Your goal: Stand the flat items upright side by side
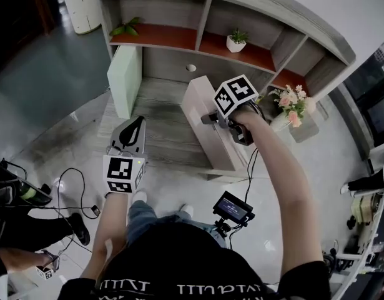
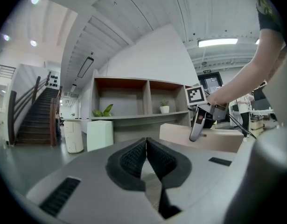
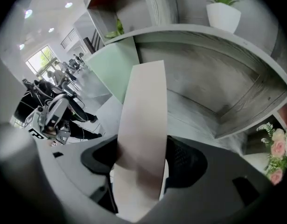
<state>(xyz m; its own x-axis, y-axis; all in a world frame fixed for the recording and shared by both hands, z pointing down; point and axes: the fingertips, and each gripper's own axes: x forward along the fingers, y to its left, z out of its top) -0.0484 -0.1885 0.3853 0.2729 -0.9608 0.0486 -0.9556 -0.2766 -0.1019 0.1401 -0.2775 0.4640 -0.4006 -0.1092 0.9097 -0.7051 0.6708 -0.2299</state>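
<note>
Left tool [image 2: 146,143], jaws together, before upright pale green board [image 2: 100,135] and beige board [image 2: 199,141].

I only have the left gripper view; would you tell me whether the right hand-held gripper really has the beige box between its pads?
Observer: Yes; its own view shows the right hand-held gripper closed on the beige box, pads on both faces.
Operator: Does it touch the green box?
Observer: No; the head view shows bare shelf between them.
Operator: Anything on its other side?
Observer: Pink flowers stand to its right in the head view.
</note>
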